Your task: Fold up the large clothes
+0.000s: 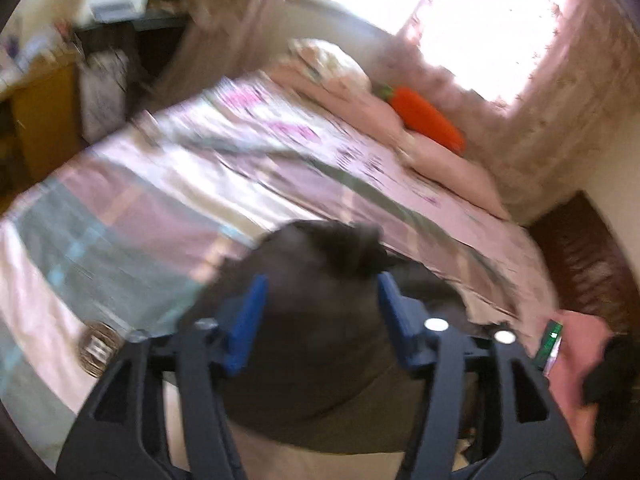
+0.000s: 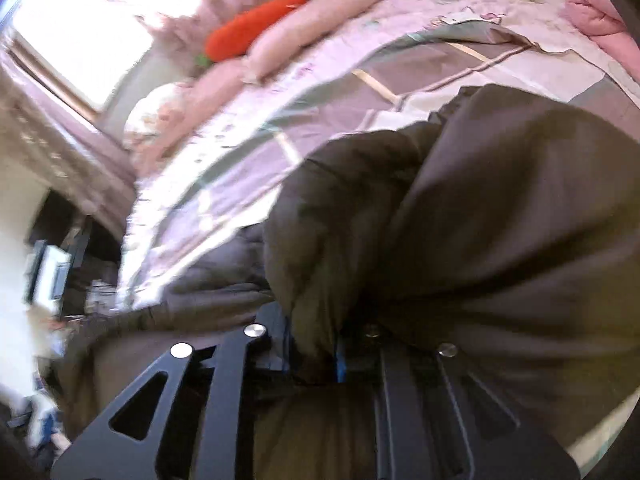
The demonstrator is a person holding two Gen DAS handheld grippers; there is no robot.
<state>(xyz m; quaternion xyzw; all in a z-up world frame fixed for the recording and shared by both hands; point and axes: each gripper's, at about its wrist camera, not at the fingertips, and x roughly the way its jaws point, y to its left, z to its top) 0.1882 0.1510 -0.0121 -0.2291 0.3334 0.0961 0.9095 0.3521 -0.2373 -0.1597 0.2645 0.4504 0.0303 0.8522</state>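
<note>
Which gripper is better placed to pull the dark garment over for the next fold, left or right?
Probably right. The right gripper is shut on the garment, with cloth bunched between its fingers. The left gripper is open; the garment only lies between its fingers, so it would have to close first.

Your left gripper (image 1: pixel 320 300) w/ blue finger pads (image 1: pixel 248 320) has its jaws spread wide, dark grey-brown bulky garment (image 1: pixel 316 344) bunched between & under them; can't tell if pads touch the cloth. Garment lies on bed w/ pink, grey & teal patchwork quilt (image 1: pixel 160 208). Orange carrot-shaped plush (image 1: pixel 426 118) rests on pink pillows (image 1: pixel 440 160) near bright window (image 1: pixel 460 16). Pic is motion-blurred. White printer (image 1: pixel 116 0) sits far left on desk.
</note>
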